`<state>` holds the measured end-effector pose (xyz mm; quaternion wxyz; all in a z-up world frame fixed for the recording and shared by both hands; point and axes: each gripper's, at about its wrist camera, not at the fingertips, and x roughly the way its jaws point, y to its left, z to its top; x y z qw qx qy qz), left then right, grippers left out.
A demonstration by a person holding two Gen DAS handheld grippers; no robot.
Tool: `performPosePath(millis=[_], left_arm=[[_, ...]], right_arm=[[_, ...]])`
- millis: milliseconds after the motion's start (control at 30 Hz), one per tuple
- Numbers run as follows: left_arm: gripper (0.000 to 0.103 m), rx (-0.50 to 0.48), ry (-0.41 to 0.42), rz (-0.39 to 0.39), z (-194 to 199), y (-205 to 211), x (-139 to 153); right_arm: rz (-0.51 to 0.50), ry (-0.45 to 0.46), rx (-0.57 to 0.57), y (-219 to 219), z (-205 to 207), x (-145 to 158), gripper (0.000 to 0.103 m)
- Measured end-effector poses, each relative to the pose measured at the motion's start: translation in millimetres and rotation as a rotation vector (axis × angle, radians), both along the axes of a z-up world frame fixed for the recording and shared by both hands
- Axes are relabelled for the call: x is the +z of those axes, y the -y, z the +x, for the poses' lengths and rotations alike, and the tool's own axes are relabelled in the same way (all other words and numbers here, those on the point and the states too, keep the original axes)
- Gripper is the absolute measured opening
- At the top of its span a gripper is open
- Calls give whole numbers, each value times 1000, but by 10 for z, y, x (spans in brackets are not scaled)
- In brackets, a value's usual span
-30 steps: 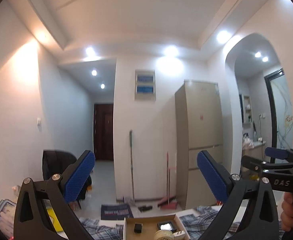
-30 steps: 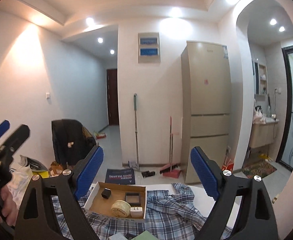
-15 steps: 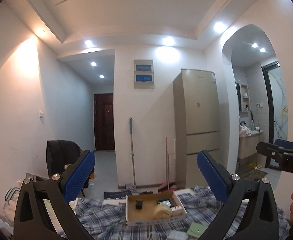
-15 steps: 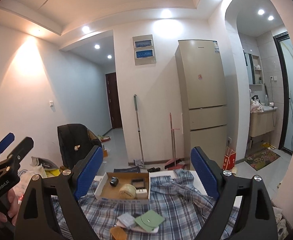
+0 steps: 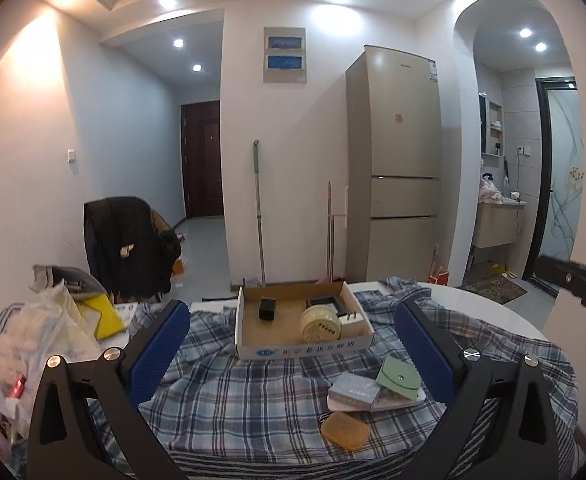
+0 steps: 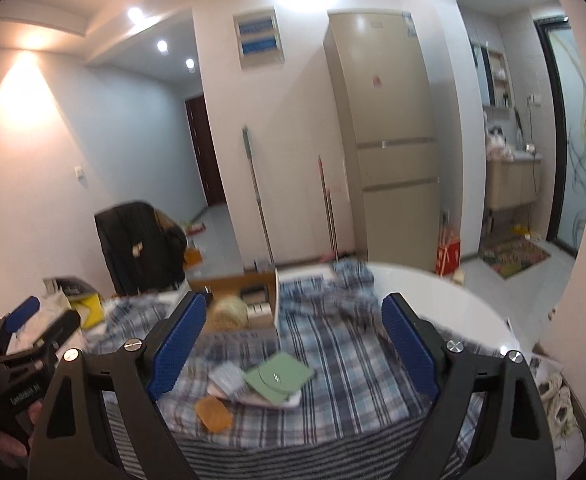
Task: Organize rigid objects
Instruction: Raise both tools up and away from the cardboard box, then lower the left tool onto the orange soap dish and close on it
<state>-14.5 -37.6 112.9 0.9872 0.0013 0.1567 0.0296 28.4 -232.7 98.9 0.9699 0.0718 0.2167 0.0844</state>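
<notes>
checked cloth [image 5: 253,400] spreads under both tongs. cardboard box [image 5: 305,350] sits ahead between the left gripper [image 5: 293,344] pads (both tongs gape wide, holding nothing). nearer, toward its right pad: green pouch [image 5: 399,376], grey packet [image 5: 355,390], amber bar [image 5: 345,430], perhaps soap. right gripper [image 6: 293,344] frames the same pile.

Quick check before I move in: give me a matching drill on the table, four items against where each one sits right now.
Items:
1. round cream tin
2. small black block
3. green pouch
4. orange bar

Places:
A. on the plaid cloth, nearest the camera
B. in the cardboard box, left part
C. on top of the flat white packets outside the box
D. in the box, front right, beside the white plug

Pairs: 1-D, 2-B, 3-C, 4-A
</notes>
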Motion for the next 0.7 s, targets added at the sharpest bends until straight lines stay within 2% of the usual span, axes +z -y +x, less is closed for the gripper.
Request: performPosePath(millis=[100, 200, 400, 567, 700], left_arm=[[103, 19, -24, 26, 38, -39, -167], [103, 47, -58, 63, 106, -96, -326], [103, -16, -94, -46, 183, -329, -567], [103, -4, -161, -97, 362, -422, -781], [103, 49, -193, -115, 486, -513, -967]], right_arm=[[15, -97, 19, -8, 172, -233, 89], [20, -152, 31, -64, 291, -386, 89], [-37, -239, 99, -367, 413, -688, 88], [-114, -366, 161, -721, 525, -1067, 72], [-180, -477, 178, -952, 672, -1409, 46]])
